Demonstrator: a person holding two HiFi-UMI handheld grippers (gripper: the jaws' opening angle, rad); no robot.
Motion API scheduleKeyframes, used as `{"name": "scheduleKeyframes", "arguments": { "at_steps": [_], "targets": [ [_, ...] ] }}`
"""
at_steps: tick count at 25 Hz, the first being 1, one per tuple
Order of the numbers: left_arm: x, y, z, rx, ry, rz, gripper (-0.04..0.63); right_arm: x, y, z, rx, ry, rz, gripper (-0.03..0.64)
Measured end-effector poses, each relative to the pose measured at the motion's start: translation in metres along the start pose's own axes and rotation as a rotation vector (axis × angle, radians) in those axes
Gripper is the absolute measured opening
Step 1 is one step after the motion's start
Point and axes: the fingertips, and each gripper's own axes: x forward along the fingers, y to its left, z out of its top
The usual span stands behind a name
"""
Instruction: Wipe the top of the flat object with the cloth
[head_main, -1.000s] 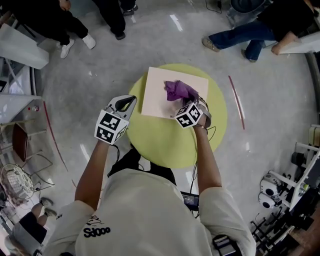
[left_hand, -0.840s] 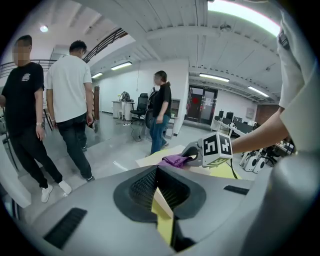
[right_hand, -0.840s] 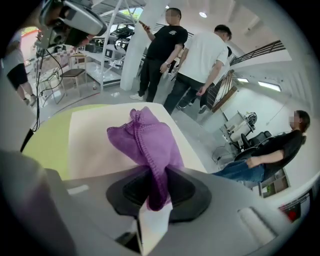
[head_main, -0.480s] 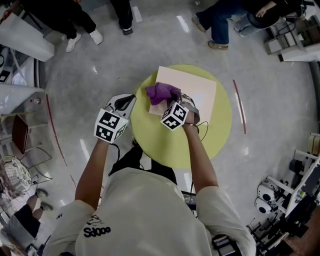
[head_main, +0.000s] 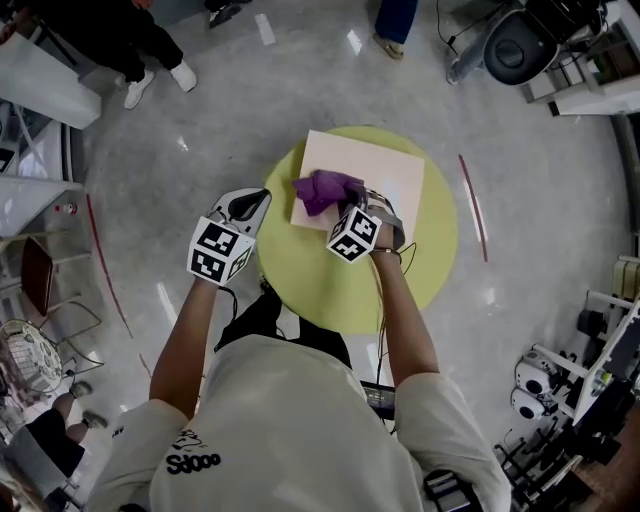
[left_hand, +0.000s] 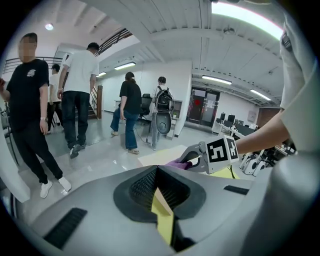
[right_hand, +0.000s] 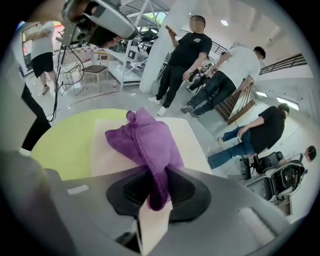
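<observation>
- Right gripper (right_hand: 156, 192): its jaws pinch one end of the purple cloth (right_hand: 145, 140), and a tail of the fabric hangs down between them.
- The rest of the cloth bunches up just ahead of the jaw tips and rests on the pale flat board (right_hand: 107, 152).
- The board lies under the jaws and spreads ahead of them and to their right. In the head view the cloth sits near the board's left edge.
- Left gripper (head_main: 258, 198): its jaws are pressed together with nothing between them. It is held to the right gripper's left, over the rim of the round yellow-green table (head_main: 300, 275), and touches neither the board nor the cloth.
- From the left gripper, the board and the cloth lie ahead and to the right.
- Beyond the table, past both grippers, several people (right_hand: 182, 65) stand or sit on the grey floor (head_main: 180, 180).
</observation>
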Motion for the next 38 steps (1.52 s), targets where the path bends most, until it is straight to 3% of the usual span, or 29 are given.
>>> {"name": "scheduleKeyframes", "arguments": {
  "at_steps": [13,21,24,30,38],
  "targets": [
    [0.032,-0.048,0.015,0.052,0.006,-0.087,0.005,-0.046,-0.049,-0.152,0.218,0.208,-0.119,0.091],
    [0.046,-0.065,0.018,0.069,0.021,-0.108,0.005,-0.059,-0.056,-0.191,0.344,0.242,-0.15,0.091],
    [0.047,-0.066,0.018,0.067,0.019,-0.108,0.005,-0.059,-0.044,-0.183,0.342,0.224,-0.128,0.089],
    [0.033,-0.044,0.01,0.046,0.015,-0.076,0.005,-0.049,-0.013,-0.122,0.287,0.157,-0.041,0.087],
    [0.013,-0.013,-0.002,0.016,0.0,-0.025,0.005,-0.026,0.038,-0.031,0.095,0.066,0.049,0.087]
  ]
}}
